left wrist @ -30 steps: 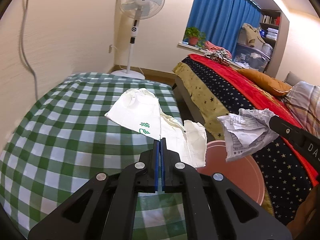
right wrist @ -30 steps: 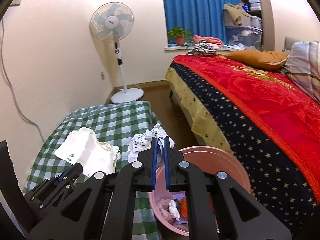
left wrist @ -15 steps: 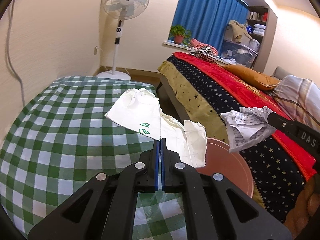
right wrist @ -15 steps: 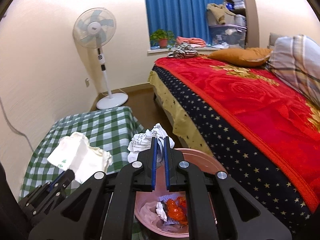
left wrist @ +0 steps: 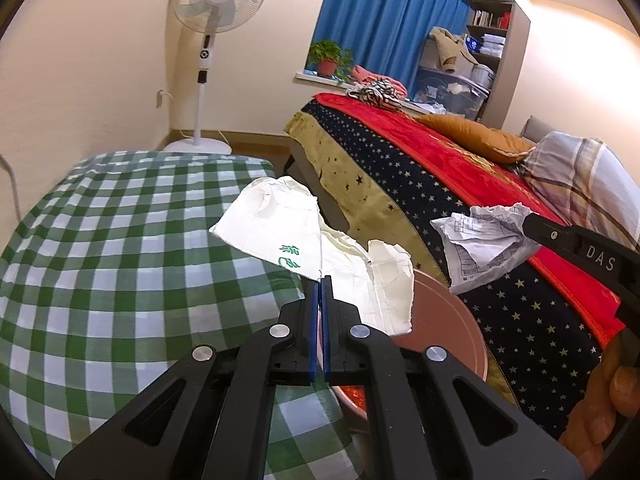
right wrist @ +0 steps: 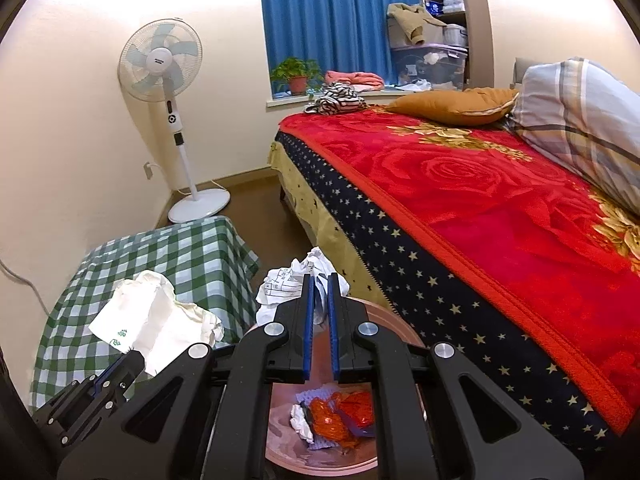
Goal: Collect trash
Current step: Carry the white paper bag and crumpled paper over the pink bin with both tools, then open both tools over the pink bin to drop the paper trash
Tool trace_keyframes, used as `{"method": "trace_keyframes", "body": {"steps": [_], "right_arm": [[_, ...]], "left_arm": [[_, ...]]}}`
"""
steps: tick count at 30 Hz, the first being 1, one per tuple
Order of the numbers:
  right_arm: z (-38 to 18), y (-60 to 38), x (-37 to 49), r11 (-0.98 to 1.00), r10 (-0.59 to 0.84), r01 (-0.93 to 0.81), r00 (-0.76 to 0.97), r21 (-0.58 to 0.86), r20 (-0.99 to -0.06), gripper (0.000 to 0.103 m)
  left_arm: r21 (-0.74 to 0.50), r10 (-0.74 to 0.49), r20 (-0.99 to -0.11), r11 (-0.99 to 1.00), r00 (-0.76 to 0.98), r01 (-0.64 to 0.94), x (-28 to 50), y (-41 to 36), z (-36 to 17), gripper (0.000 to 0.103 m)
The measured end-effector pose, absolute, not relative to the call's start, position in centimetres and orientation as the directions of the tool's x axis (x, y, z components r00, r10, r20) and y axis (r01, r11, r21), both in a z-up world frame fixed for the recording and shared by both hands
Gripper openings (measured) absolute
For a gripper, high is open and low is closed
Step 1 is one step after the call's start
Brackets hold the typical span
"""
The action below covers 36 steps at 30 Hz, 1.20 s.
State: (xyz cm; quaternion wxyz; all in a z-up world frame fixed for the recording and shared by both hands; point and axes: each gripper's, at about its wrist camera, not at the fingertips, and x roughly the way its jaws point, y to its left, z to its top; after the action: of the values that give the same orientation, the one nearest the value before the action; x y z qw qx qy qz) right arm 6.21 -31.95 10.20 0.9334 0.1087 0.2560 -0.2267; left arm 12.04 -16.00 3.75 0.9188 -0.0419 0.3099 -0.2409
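My left gripper [left wrist: 320,280] is shut on a white paper bag with green print [left wrist: 280,224], held above the checked table's right edge; the bag also shows in the right wrist view [right wrist: 152,320]. My right gripper [right wrist: 319,280] is shut on a crumpled printed paper [right wrist: 296,284] and holds it over the pink trash bin [right wrist: 394,324]. The paper [left wrist: 484,248] and the bin [left wrist: 452,320] also show in the left wrist view. The bin holds orange and white trash [right wrist: 336,420].
A table with a green checked cloth [left wrist: 120,260] stands on the left. A bed with a red blanket [right wrist: 480,192] fills the right. A standing fan [right wrist: 168,80] is by the far wall. The bin sits between table and bed.
Both grippers have risen and drawn back with their loads. The right gripper now looks straight down into the bin, whose contents show more fully.
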Motion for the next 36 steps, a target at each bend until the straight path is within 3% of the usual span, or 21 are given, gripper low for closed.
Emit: {"method": "trace_keyframes", "body": {"steps": [33,35,36], "right_arm": [[7.2,-34.8,7.5,0.837,-0.402,0.544,0.683,0.058,-0.610,0.007],[7.1,-34.9,7.5,0.834,-0.399,0.549,0.674,0.059,-0.622,0.011],[6.9,-34.9,7.5,0.834,-0.396,0.549,0.670,0.061,-0.628,0.014]], "left_arm": [[-0.275,-0.541,-0.614,0.830,0.576,0.486,13.3,-21.4,-0.5,0.002],[-0.284,-0.550,-0.619,0.822,0.560,0.493,13.4,-21.4,-0.7,0.005],[-0.287,-0.550,-0.623,0.822,0.556,0.492,13.5,-21.3,-0.8,0.019]]}}
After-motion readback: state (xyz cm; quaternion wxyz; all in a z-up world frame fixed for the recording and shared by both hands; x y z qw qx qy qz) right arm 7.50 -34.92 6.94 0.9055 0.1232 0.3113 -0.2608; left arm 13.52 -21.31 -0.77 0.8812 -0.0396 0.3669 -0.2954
